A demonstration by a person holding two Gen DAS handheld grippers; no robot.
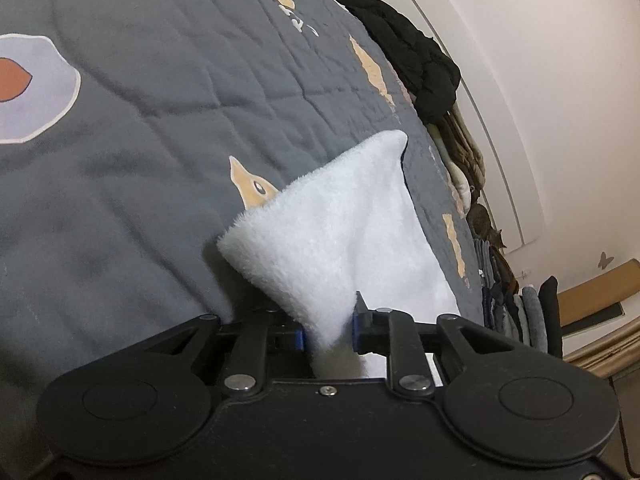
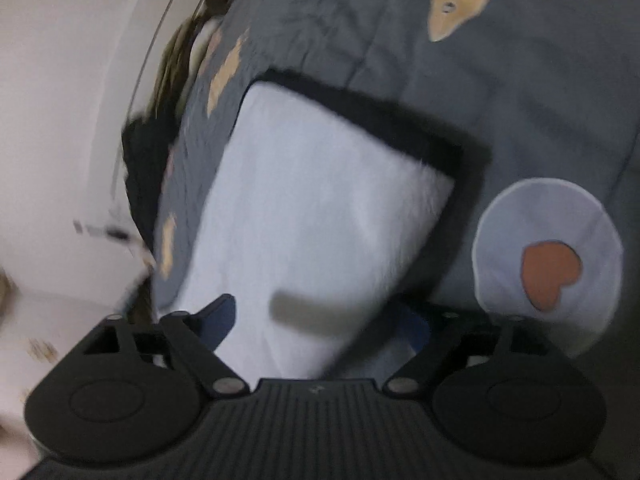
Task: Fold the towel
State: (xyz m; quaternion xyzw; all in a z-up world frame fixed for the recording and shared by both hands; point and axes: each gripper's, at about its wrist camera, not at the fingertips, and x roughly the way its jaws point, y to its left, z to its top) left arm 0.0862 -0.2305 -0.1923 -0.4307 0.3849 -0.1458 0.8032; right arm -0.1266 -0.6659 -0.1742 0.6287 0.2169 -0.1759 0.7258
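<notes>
A: Item one, nearest first?
B: Left gripper (image 1: 329, 330). Its jaws stand narrow and pinch a bunched fold of the white towel (image 1: 320, 236); the cloth rises between the blue pads (image 1: 356, 326) and fans out ahead of them.

A: Right gripper?
B: Right gripper (image 2: 320, 316). Jaws spread wide, one finger on each side of the towel's near edge; the pads do not press on it as far as the blurred view shows.

A: The towel itself?
B: White, fluffy, with a black border (image 2: 400, 120) along its far and right edges. It lies on the grey quilt (image 1: 140, 120), near the quilt's edge toward the wall. In the left wrist view a peak of it stands up from the quilt.

A: Any containers?
B: I can name none. The quilt carries the towel alone.

A: Edges and open room?
B: The quilt runs broad and bare past the towel, printed with a pale patch holding an orange heart (image 2: 550, 276) and tan animal heads (image 1: 252, 190). The patch sits just beside the towel's right border.

A: Farthest?
B: Along the quilt's wall-side edge, a row of dark clothes (image 1: 424, 68) and folded fabric (image 1: 520, 304), then the white wall (image 1: 540, 80).
</notes>
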